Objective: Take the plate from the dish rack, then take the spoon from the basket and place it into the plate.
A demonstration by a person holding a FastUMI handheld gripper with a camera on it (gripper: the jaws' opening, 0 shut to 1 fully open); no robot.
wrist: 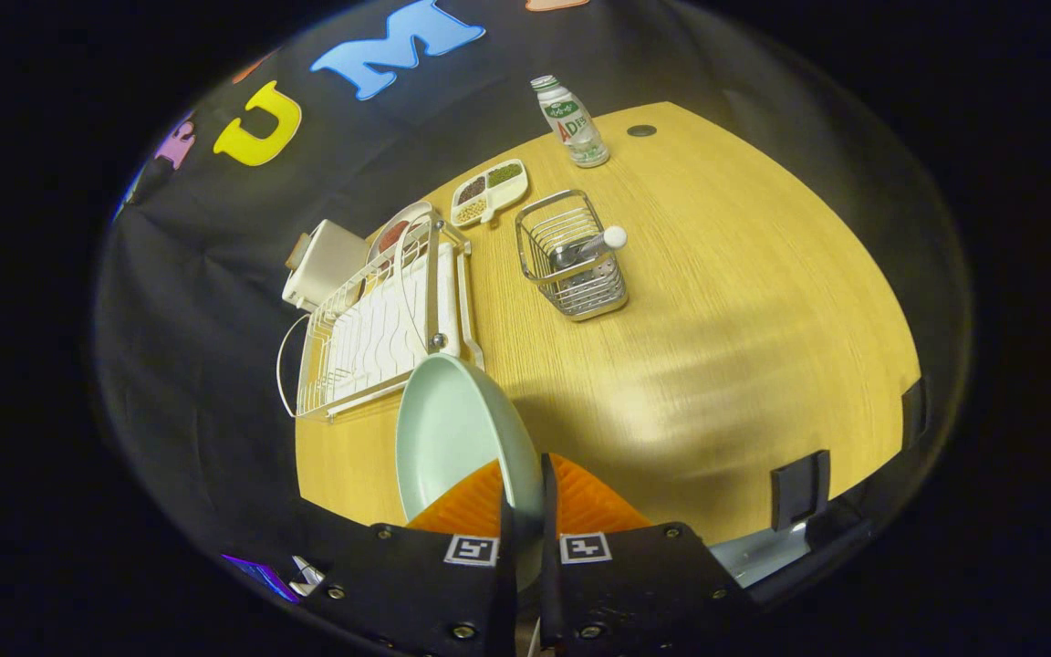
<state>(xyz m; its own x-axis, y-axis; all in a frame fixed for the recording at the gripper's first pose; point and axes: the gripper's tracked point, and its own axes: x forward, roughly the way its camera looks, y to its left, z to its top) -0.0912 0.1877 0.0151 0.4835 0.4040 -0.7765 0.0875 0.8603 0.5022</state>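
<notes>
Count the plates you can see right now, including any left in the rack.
2. A pale green plate is clamped on edge between the gripper fingers. A second plate stands at the far end of the dish rack, partly hidden; more may be behind it.

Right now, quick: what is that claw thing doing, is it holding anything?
Gripper: jaws shut on the rim of the pale green plate, held on edge above the table, out of the dish rack.
</notes>
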